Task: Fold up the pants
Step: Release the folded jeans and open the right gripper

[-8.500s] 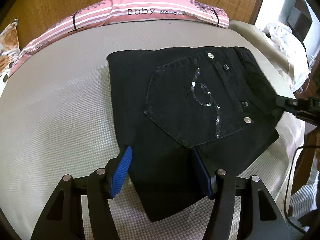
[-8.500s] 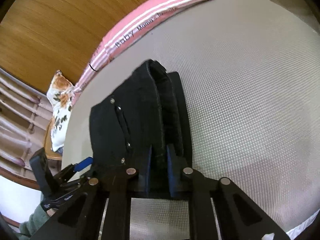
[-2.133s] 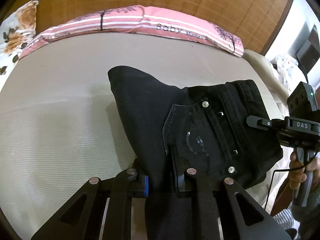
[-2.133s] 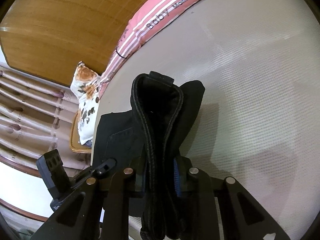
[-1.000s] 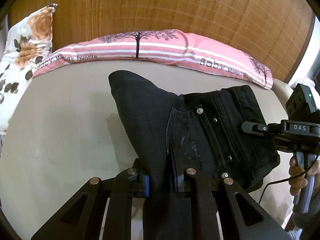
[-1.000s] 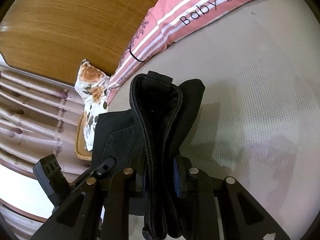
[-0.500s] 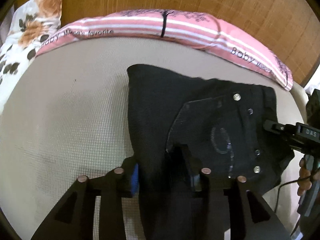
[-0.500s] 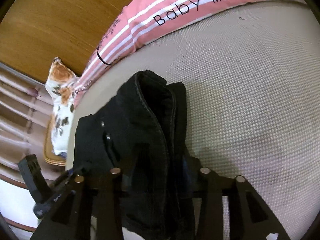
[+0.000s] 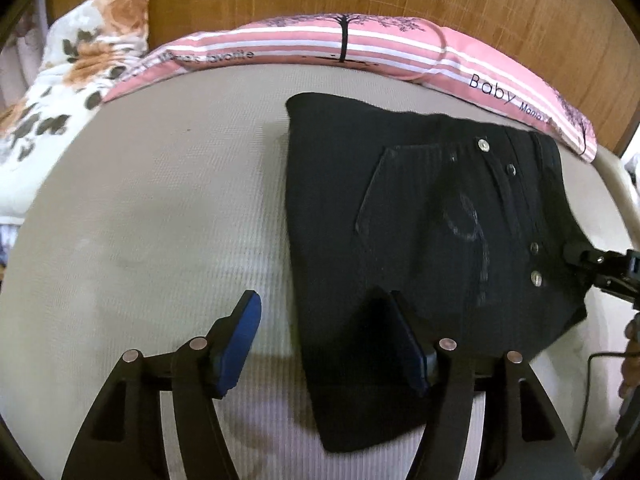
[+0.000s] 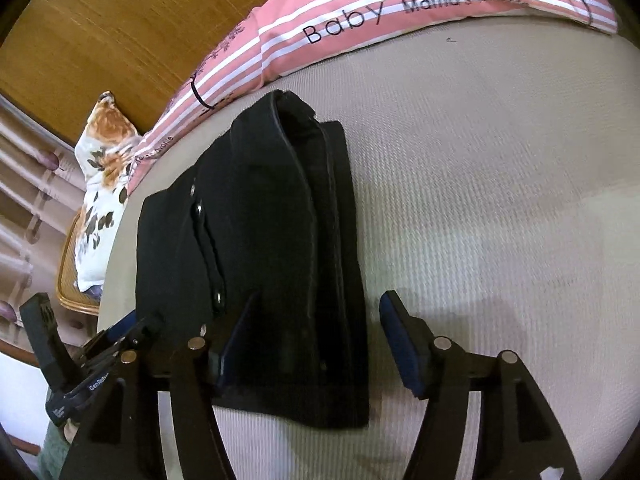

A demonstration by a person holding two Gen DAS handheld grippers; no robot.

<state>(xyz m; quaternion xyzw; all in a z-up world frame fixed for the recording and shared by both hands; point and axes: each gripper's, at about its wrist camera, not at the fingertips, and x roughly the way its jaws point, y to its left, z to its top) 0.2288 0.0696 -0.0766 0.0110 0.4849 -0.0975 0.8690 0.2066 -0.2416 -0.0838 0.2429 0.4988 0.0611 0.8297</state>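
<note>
The folded black pants (image 9: 420,240) lie on the beige mattress (image 9: 160,208) before a pink striped pillow (image 9: 360,44), both the left gripper (image 9: 324,340) and the right gripper (image 10: 316,340) opening, released, while their near edge hides behind the fingers.

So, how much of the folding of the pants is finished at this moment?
Nearly all, it seems. The black pants lie as a compact folded stack on the bed. In hand: the left tool and right tool are opening, pads off the cloth. Left: perhaps only withdrawing.
</note>
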